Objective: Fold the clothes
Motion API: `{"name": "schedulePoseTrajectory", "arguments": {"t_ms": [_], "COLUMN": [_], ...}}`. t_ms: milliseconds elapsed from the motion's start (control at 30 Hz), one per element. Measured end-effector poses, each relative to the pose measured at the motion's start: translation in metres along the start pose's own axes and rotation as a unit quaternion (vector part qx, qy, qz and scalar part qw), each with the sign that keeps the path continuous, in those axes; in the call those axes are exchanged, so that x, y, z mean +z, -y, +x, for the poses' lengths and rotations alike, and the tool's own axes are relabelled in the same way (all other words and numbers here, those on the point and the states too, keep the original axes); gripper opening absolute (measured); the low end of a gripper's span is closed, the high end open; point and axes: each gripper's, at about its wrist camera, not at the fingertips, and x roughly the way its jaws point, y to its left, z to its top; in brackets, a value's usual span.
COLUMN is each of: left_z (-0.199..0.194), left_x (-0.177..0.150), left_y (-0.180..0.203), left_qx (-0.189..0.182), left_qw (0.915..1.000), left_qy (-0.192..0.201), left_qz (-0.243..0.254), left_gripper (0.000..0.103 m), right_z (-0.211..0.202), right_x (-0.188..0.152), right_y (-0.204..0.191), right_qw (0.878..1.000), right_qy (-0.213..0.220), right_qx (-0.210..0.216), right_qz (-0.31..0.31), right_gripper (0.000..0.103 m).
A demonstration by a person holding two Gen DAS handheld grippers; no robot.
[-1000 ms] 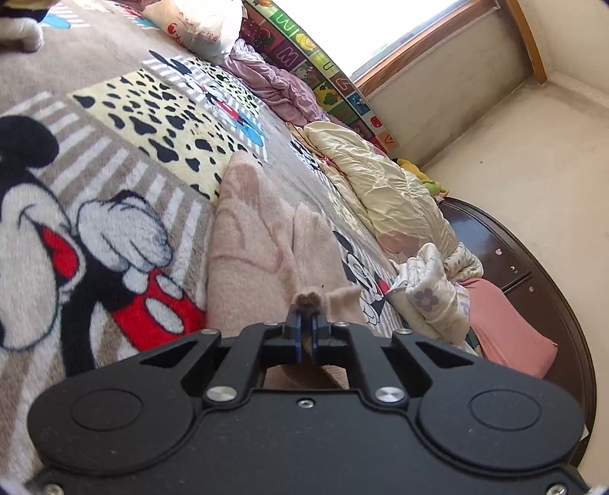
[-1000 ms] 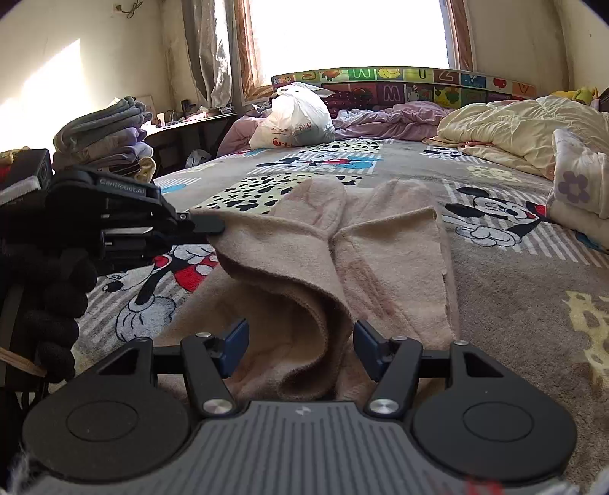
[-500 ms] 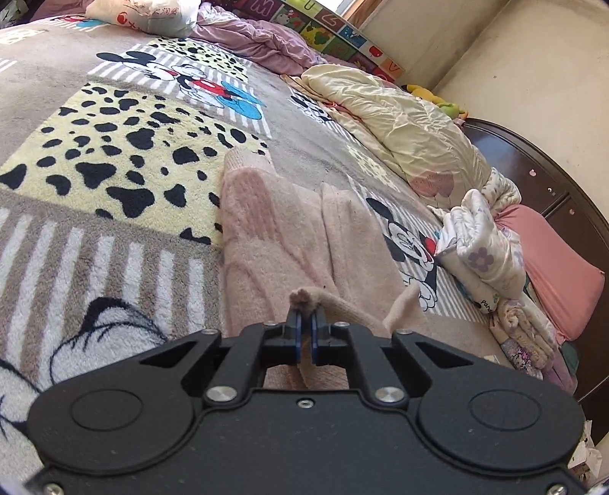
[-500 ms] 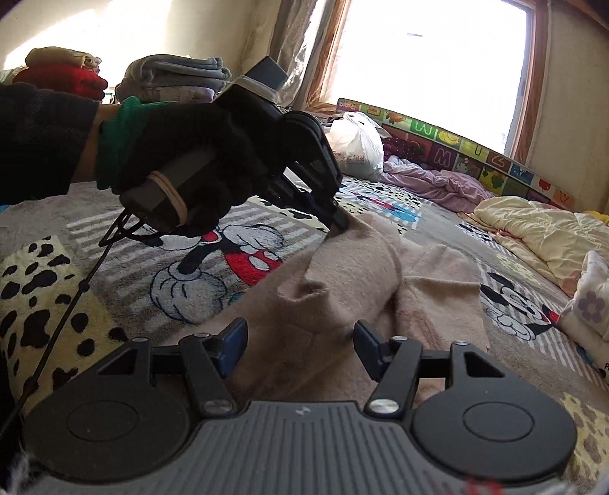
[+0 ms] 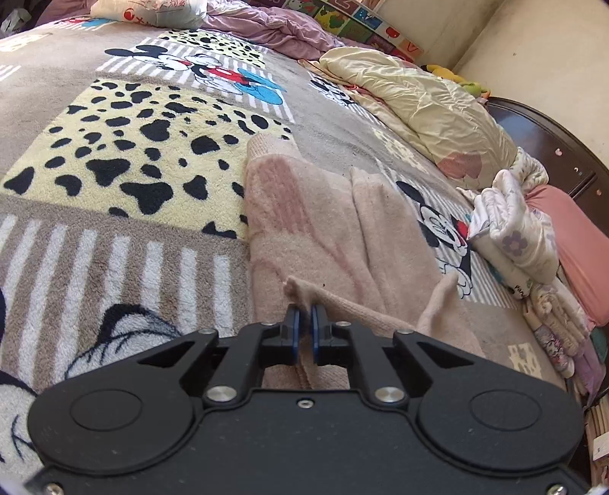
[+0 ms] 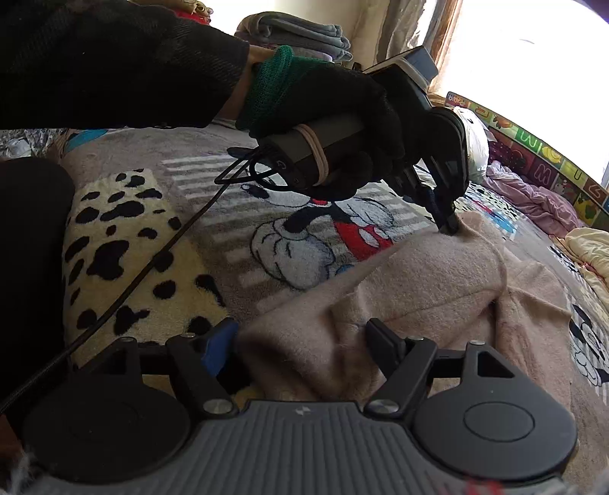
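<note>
A beige-pink fleece garment (image 5: 316,213) lies on the Mickey Mouse bedspread (image 5: 125,152), its two legs or sleeves stretching away. My left gripper (image 5: 304,323) is shut on a pinched edge of the garment, low over the bed. In the right wrist view the left gripper (image 6: 447,224), held by a black-gloved hand, pinches the garment (image 6: 437,278) at its far fold. My right gripper (image 6: 300,342) is open, its jaws straddling a bunched fold of the garment near the camera.
A cream quilt (image 5: 418,102), a purple blanket (image 5: 266,26), a white plastic bag (image 5: 152,11) and a small pile of folded clothes (image 5: 510,228) lie around the bed. A dark wooden headboard (image 5: 563,152) is at right. Folded towels (image 6: 297,34) are stacked behind.
My left gripper has carried the pinched edge forward over the garment and lower toward the bed. My right gripper has turned left and moved in, with the fold now between its open jaws.
</note>
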Motion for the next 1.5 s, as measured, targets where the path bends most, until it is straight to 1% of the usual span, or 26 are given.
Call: {"name": "schedulePoseTrajectory", "arguments": {"t_ms": [33, 67, 133, 200, 267, 300, 367, 400, 433, 500, 567, 633, 667, 767, 867, 967, 1033, 1067, 1133, 1233, 1267, 1300, 1333, 1367, 1433, 1500], "left_z": [-0.007, -0.017, -0.038, -0.049, -0.046, -0.040, -0.021, -0.004, 0.013, 0.028, 0.026, 0.023, 0.019, -0.009, -0.011, 0.017, 0.032, 0.040, 0.043, 0.041, 0.038, 0.028, 0.017, 0.009, -0.013, -0.034], "left_x": [0.000, -0.002, -0.006, -0.010, -0.015, -0.019, -0.025, -0.031, -0.038, -0.048, -0.042, -0.039, -0.034, -0.013, 0.002, 0.002, -0.006, -0.010, -0.006, -0.007, -0.007, -0.007, -0.009, -0.012, -0.024, -0.039], "left_y": [0.002, 0.006, 0.016, 0.028, 0.046, 0.055, 0.067, 0.068, 0.067, 0.054, 0.053, 0.057, 0.057, 0.038, 0.026, 0.024, 0.023, 0.023, 0.027, 0.042, 0.044, 0.044, 0.042, 0.042, 0.038, 0.029], "left_qx": [0.006, 0.011, 0.020, -0.011, -0.043, -0.041, -0.019, 0.005, 0.034, 0.035, 0.035, 0.037, 0.031, -0.012, -0.020, 0.002, 0.014, 0.020, 0.031, 0.057, 0.062, 0.061, 0.054, 0.045, 0.042, 0.031], "left_qw": [0.9999, 0.9993, 0.9966, 0.9951, 0.9920, 0.9895, 0.9835, 0.9784, 0.9729, 0.9693, 0.9721, 0.9688, 0.9705, 0.9878, 0.9927, 0.9929, 0.9916, 0.9908, 0.9909, 0.9833, 0.9827, 0.9847, 0.9874, 0.9893, 0.9921, 0.9968], "left_qy": [0.011, 0.028, 0.064, 0.072, 0.051, 0.043, 0.021, 0.002, -0.015, -0.004, -0.016, -0.026, -0.025, 0.029, 0.040, -0.001, -0.010, -0.013, -0.021, -0.026, -0.024, -0.014, -0.005, 0.002, 0.019, 0.027], "left_qz": [0.007, 0.020, 0.048, 0.067, 0.108, 0.132, 0.179, 0.207, 0.228, 0.243, 0.231, 0.244, 0.238, 0.152, 0.112, 0.119, 0.128, 0.133, 0.129, 0.171, 0.173, 0.163, 0.148, 0.139, 0.117, 0.069], "left_gripper": [0.025, 0.029, 0.029, 0.029, 0.029, 0.029, 0.030, 0.032, 0.042, 0.045, 0.045, 0.044, 0.041, 0.037, 0.037, 0.037, 0.038, 0.039, 0.039, 0.039, 0.039, 0.041, 0.048, 0.051, 0.052, 0.055], "right_z": [-0.003, -0.008, -0.017, -0.021, -0.020, -0.016, -0.009, -0.007, -0.006, -0.005, -0.003, -0.002, -0.001, 0.001, 0.000, -0.001, 0.009, 0.012, 0.016, 0.020, 0.022, 0.022, 0.019, 0.012, -0.003, -0.028], "right_x": [0.000, 0.001, 0.001, 0.003, 0.006, 0.008, 0.010, 0.010, 0.009, 0.008, 0.007, 0.005, 0.004, 0.002, 0.001, 0.001, 0.000, 0.000, 0.002, 0.004, 0.005, 0.005, 0.005, 0.004, 0.001, -0.007], "right_y": [0.000, 0.001, 0.002, 0.003, 0.004, 0.005, 0.008, 0.009, 0.009, 0.008, 0.007, 0.007, 0.006, 0.005, 0.006, 0.010, 0.016, 0.015, 0.011, 0.003, 0.002, 0.002, 0.003, 0.004, 0.008, 0.013], "right_qw": [1.000, 1.000, 0.999, 0.999, 0.998, 0.998, 0.997, 0.997, 0.997, 0.997, 0.998, 0.998, 0.998, 0.997, 0.996, 0.992, 0.990, 0.991, 0.993, 0.996, 0.996, 0.996, 0.996, 0.995, 0.994, 0.992], "right_qy": [0.004, 0.010, 0.026, 0.041, 0.051, 0.052, 0.054, 0.052, 0.049, 0.043, 0.037, 0.031, 0.028, 0.019, 0.032, 0.057, 0.038, 0.029, 0.013, -0.003, -0.007, -0.008, -0.006, -0.001, 0.010, 0.023], "right_qx": [0.000, 0.000, -0.002, -0.014, -0.024, -0.025, -0.023, -0.021, -0.018, -0.014, -0.009, -0.004, -0.002, 0.005, -0.009, -0.034, -0.017, -0.016, -0.011, -0.014, -0.013, -0.012, -0.009, -0.004, 0.001, -0.007], "right_qz": [0.003, 0.009, 0.021, 0.027, 0.030, 0.032, 0.045, 0.050, 0.052, 0.055, 0.059, 0.062, 0.064, 0.069, 0.080, 0.104, 0.136, 0.130, 0.116, 0.092, 0.090, 0.090, 0.093, 0.098, 0.108, 0.120], "right_gripper": [0.074, 0.073, 0.073, 0.073, 0.073, 0.073, 0.073, 0.074, 0.074, 0.089, 0.091, 0.092, 0.092, 0.090, 0.082, 0.084, 0.085, 0.086, 0.090, 0.096, 0.097, 0.098, 0.097, 0.096, 0.087, 0.079]}}
